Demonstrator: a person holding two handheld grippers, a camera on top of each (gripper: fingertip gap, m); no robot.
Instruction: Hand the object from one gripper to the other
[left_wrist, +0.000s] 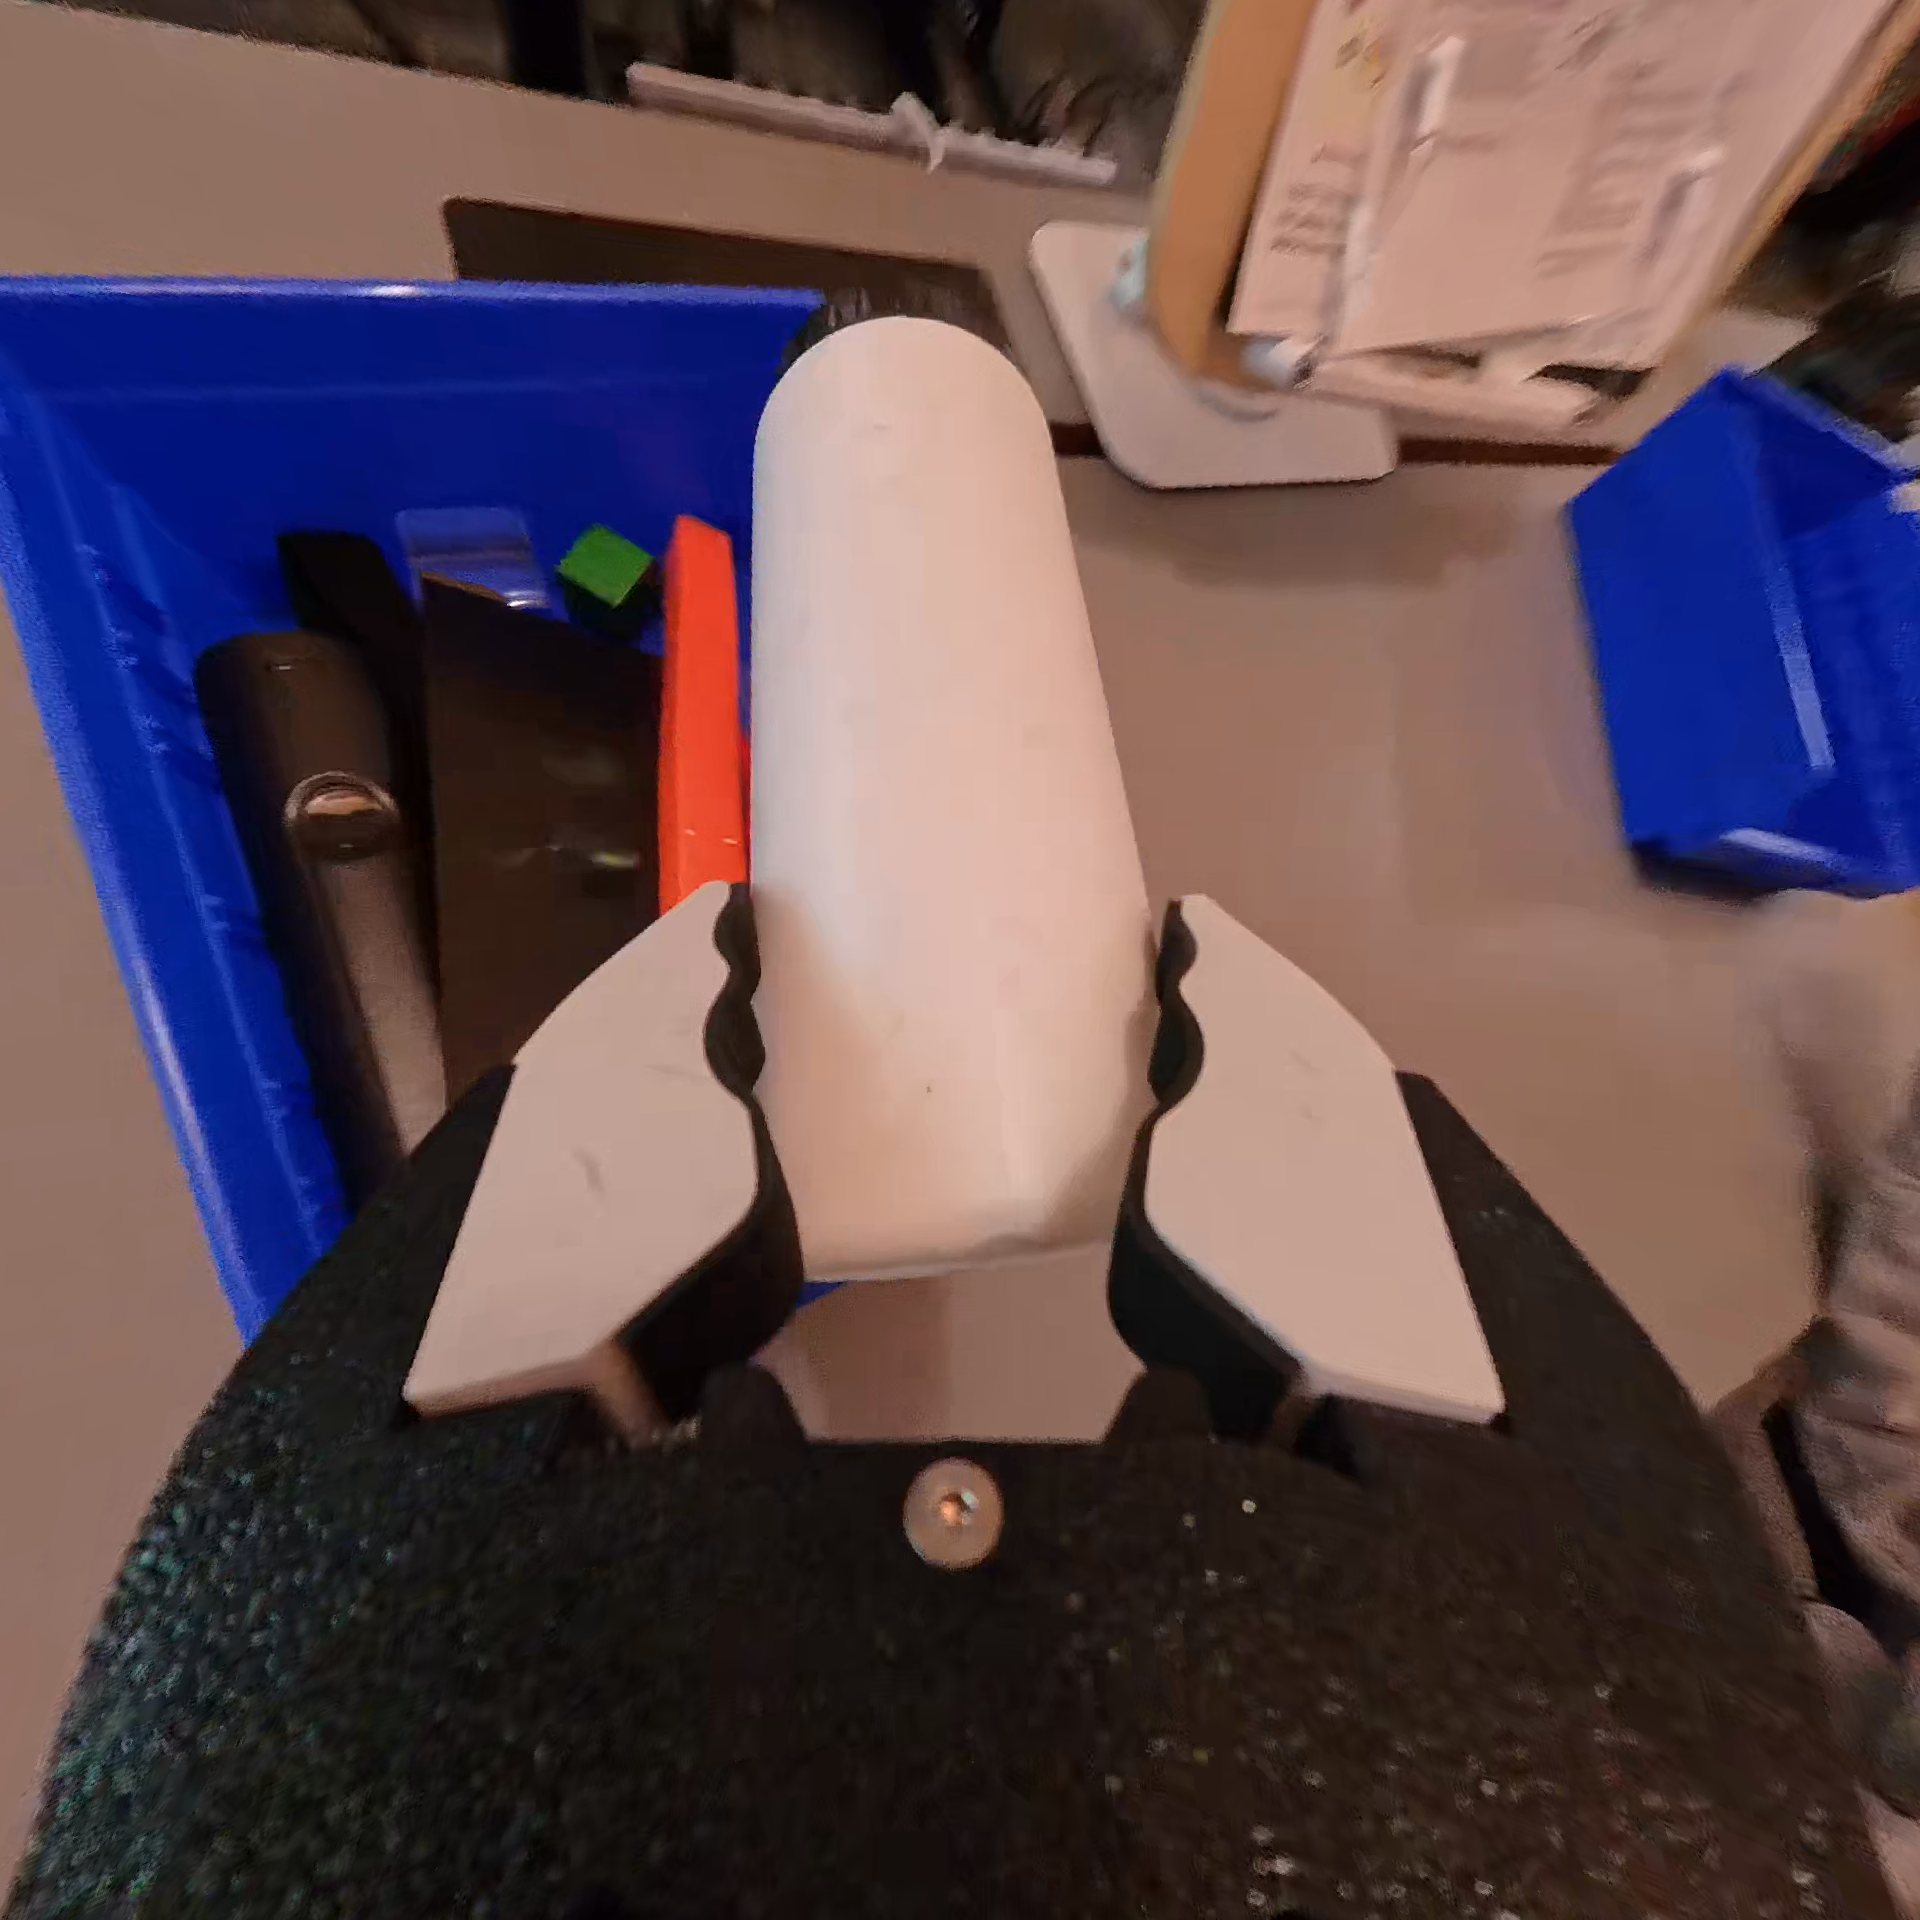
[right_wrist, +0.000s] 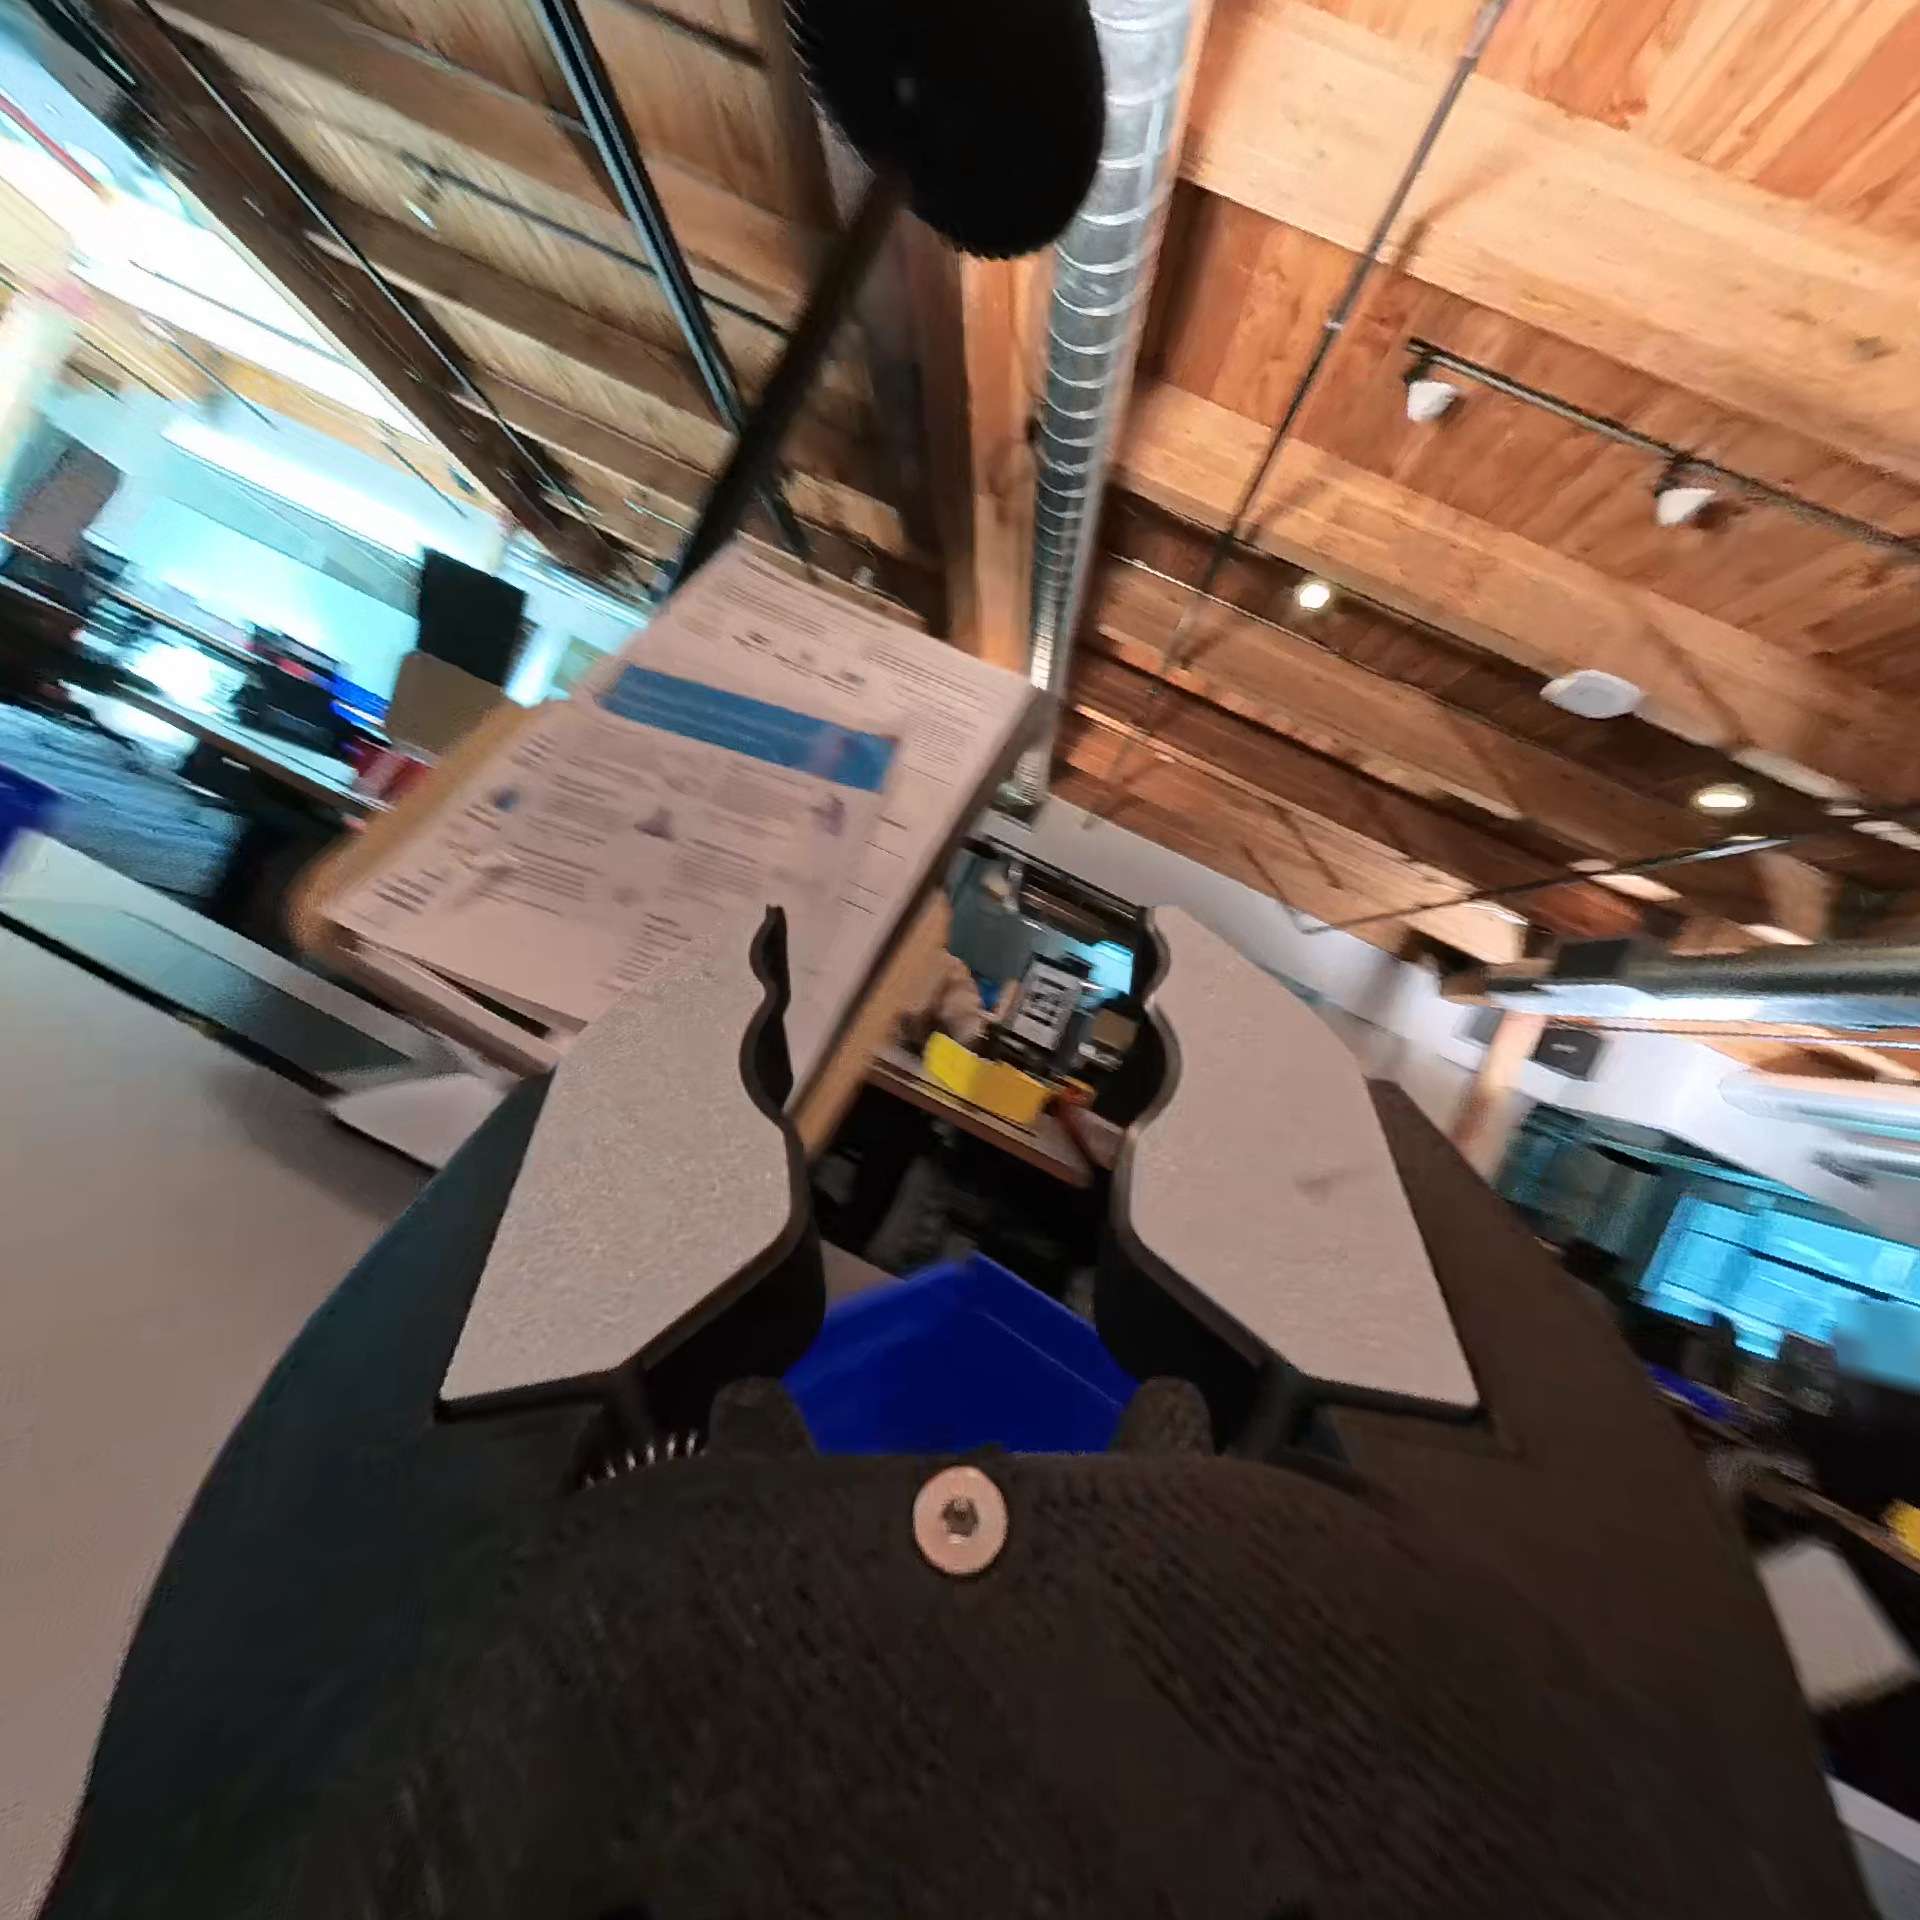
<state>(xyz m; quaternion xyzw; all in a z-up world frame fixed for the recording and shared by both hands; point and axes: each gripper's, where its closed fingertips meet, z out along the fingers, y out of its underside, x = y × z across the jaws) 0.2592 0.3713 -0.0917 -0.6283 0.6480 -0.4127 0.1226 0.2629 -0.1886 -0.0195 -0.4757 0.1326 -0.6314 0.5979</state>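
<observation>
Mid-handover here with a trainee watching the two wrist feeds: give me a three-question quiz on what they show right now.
1. True or false: the left gripper is shut on the white cylinder.
2. Which lies in the large blue bin? A) a green cube B) a yellow ball C) a spoon
3. Fill in: the right gripper is open and holds ____.

Key
1. True; both pads press the cylinder's sides.
2. A; the green cube sits beside an orange bar and dark items.
3. Nothing; its view tilts up toward the wooden ceiling, and the cylinder is not in that view.
</observation>
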